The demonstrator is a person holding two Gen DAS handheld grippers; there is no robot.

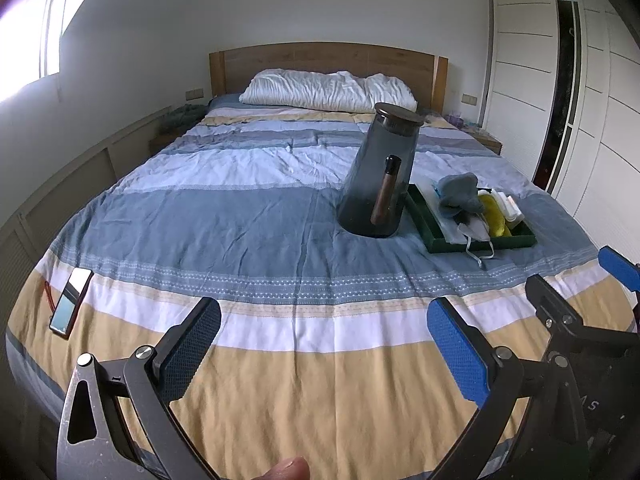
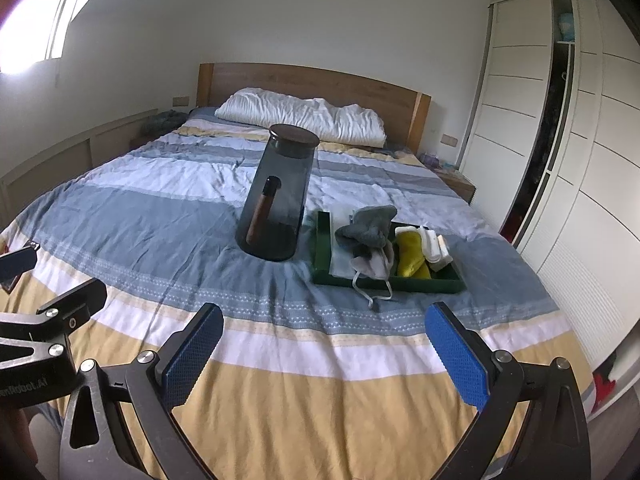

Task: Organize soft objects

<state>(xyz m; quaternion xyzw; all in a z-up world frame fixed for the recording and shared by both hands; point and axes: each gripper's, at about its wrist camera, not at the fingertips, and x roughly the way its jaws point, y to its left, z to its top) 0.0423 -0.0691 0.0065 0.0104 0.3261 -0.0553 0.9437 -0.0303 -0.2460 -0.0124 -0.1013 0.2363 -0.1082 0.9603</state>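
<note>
Both tools hover over the foot of the bed (image 1: 280, 380), side by side: the left hand-held gripper (image 1: 324, 344) spread wide with nothing between its blue pads, and the right hand-held gripper (image 2: 324, 348) just as wide and just as empty. Out ahead, toward the right side of the striped bedspread, sits the green tray (image 2: 320, 240), and there are the soft things piled in it: a grey cloth (image 2: 368, 222) bunched on top, a face mask (image 2: 374, 264) slumped over the near rim with its white loops trailing onto the cover, a yellow cloth (image 2: 410, 254) beside it, and something white at the tray's right end. Standing just left of the tray is a tall smoky-grey jug (image 2: 280, 200) with a lid and a brown handle, between the left tool and the tray. Far left near the bed's edge lies a phone (image 1: 71, 304). White pillows (image 1: 320, 90) rest against the wooden headboard (image 1: 320, 56), and wardrobe doors (image 2: 580, 140) line the right wall.
</note>
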